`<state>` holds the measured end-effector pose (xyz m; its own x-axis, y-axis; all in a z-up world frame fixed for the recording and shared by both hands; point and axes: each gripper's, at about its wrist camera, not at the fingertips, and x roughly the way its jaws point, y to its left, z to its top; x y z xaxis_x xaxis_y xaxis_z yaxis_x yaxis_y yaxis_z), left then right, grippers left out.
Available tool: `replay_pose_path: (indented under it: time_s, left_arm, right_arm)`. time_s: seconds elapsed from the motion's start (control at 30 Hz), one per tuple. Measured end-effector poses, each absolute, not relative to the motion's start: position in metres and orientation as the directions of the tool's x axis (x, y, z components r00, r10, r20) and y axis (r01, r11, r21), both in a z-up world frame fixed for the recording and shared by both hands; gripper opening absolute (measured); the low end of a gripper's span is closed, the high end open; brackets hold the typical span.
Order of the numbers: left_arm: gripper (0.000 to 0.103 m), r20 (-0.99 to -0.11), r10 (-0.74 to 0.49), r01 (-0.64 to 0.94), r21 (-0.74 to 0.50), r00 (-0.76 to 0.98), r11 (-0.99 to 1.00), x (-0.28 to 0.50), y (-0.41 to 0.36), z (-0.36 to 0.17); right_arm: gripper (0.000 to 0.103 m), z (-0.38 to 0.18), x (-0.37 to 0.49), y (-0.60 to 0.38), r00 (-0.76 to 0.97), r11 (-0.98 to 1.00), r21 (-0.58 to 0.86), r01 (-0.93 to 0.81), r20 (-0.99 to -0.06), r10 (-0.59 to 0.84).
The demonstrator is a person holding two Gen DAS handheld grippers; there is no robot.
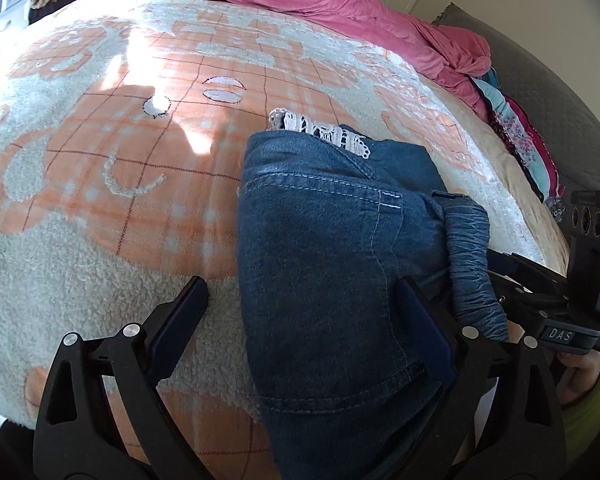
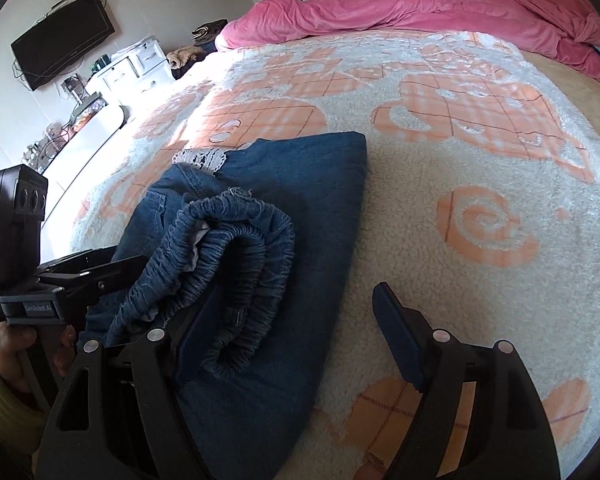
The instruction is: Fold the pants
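Blue denim pants (image 1: 320,240) lie folded on the bed's fleecy orange-and-white blanket (image 1: 100,200), with white lace trim (image 1: 324,130) at the far end. The gathered elastic waistband (image 2: 236,248) is bunched on top at the near end. My left gripper (image 1: 300,300) is open and straddles the pants' left edge, its right finger (image 1: 424,320) on the denim and its left finger on the blanket. In the right wrist view, my right gripper (image 2: 296,316) is open too. Its left finger (image 2: 192,332) sits against the waistband, and its right finger (image 2: 396,336) is over the blanket.
A pink duvet (image 2: 420,12) is heaped along the far side of the bed. Colourful folded clothes (image 1: 520,136) sit by a grey padded surface at the right. A wall-mounted TV (image 2: 64,36) and a white dresser (image 2: 136,68) stand beyond the bed's left edge.
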<state>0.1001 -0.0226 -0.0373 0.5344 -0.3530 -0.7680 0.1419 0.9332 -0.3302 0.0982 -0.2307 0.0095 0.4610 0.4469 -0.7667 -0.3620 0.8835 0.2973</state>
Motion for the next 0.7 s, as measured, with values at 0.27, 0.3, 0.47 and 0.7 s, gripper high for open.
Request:
replay_pose_path:
  time_s: [0.27,0.3,0.47,0.7]
  left_arm:
    - [0.074,-0.767,-0.344,0.159,-0.309,0.541,0.938,0.107,-0.031,-0.037]
    - [0.071,-0.766,-0.347,0.162,-0.309,0.542,0.937,0.107,-0.033,-0.036]
    - [0.047,-0.754,-0.355,0.185,-0.305,0.553,0.934,0.103,-0.04,-0.027]
    - [0.044,-0.732,-0.37,0.208,-0.307,0.572,0.929,0.103,-0.047,-0.006]
  right_arm:
    - [0.046,0.002,0.11,-0.224,0.437,0.855,0.346,-0.385,-0.748,0.5]
    - [0.035,0.003,0.109,-0.221,0.434,0.848,0.354,-0.395,-0.742,0.511]
    - [0.022,0.016,0.096,-0.212,0.496,0.86,0.281,-0.426,-0.723,0.482]
    - [0.017,0.039,0.091,-0.211,0.539,0.855,0.25,-0.455,-0.686,0.488]
